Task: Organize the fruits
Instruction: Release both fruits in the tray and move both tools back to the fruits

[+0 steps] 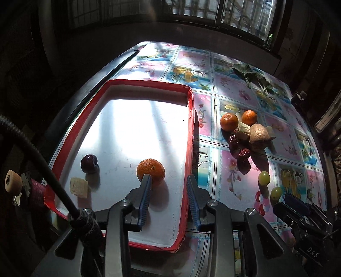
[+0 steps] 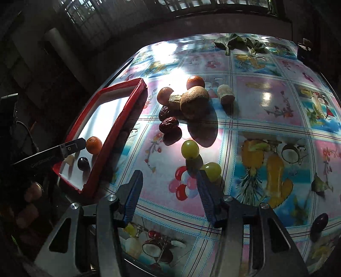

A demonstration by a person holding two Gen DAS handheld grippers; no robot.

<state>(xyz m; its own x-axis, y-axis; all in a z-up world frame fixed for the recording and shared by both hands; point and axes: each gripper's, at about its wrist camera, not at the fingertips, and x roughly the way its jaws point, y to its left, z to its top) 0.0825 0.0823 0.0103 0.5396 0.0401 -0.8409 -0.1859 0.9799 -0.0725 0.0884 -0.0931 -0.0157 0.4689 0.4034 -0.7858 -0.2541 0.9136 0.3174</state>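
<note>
Already a mandarin (image 1: 150, 171) sits on the white floor of the red-rimmed tray (image 1: 190, 119), glossy orange with a dimpled skin, beside a dark plum (image 1: 89, 163) and a pale cut chunk (image 1: 79, 187) at its 9 o'clock. The left claw (image 1: 168, 181) hangs over the tray with its blue pads apart and nothing between them; one pad's tip overlaps the mandarin in the left wrist view. The right claw (image 2: 168, 176) hovers above the bench (image 2: 266, 102), jaws apart and empty, with two green grapes (image 2: 190, 149) just past its tips at 12 o'clock. Farther off lies a cluster: two more mandarins (image 2: 195, 82), a brown kiwi (image 2: 194, 101), wrinkled red dates (image 2: 169, 124) and pale banana pieces (image 2: 225, 94). An oilcloth printed with fruit squares covers the bench, sunlit, with green leaves (image 2: 238, 42) at its far edge; barred windows (image 1: 223, 12) stand behind in a dim room.
</note>
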